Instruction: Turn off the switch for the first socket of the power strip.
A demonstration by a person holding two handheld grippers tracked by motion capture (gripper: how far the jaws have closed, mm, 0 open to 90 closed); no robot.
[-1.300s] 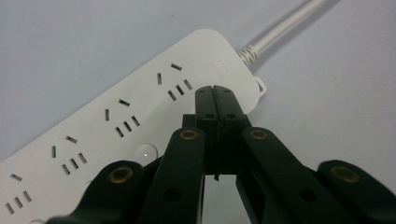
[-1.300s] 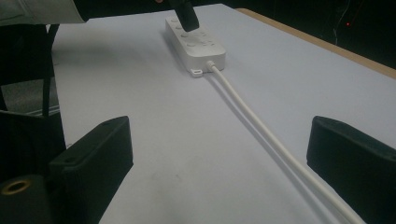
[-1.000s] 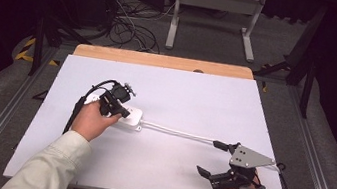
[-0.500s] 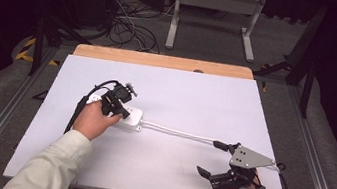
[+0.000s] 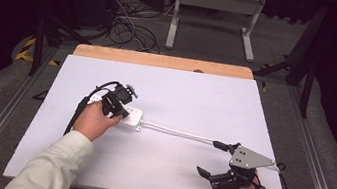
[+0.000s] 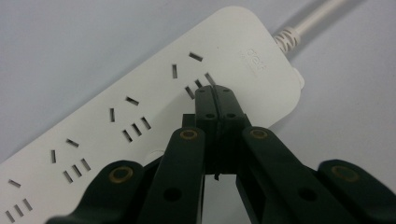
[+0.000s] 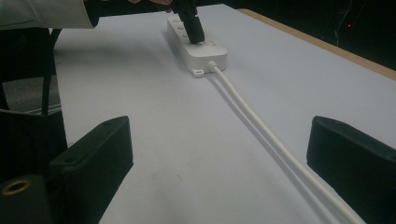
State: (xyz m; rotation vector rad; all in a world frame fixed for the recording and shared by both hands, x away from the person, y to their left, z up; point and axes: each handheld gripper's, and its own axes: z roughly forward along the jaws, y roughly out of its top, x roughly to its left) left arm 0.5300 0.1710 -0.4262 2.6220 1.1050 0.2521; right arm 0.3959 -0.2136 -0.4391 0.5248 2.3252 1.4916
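Nothing has moved in the last second: my left gripper (image 6: 215,95), jaws pressed together, rests on the power strip (image 6: 140,112), my right gripper (image 7: 219,163) spread over the cord (image 7: 261,133), so I judge a pause.

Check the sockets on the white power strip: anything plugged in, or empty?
Empty where visible: the power strip's sockets show bare slots; the shut left hand-held gripper hides part of one.

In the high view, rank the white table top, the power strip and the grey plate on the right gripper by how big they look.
1. white table top, by far the largest.
2. grey plate on the right gripper.
3. power strip, half hidden under the left gripper, so its rank against the plate is unsure.
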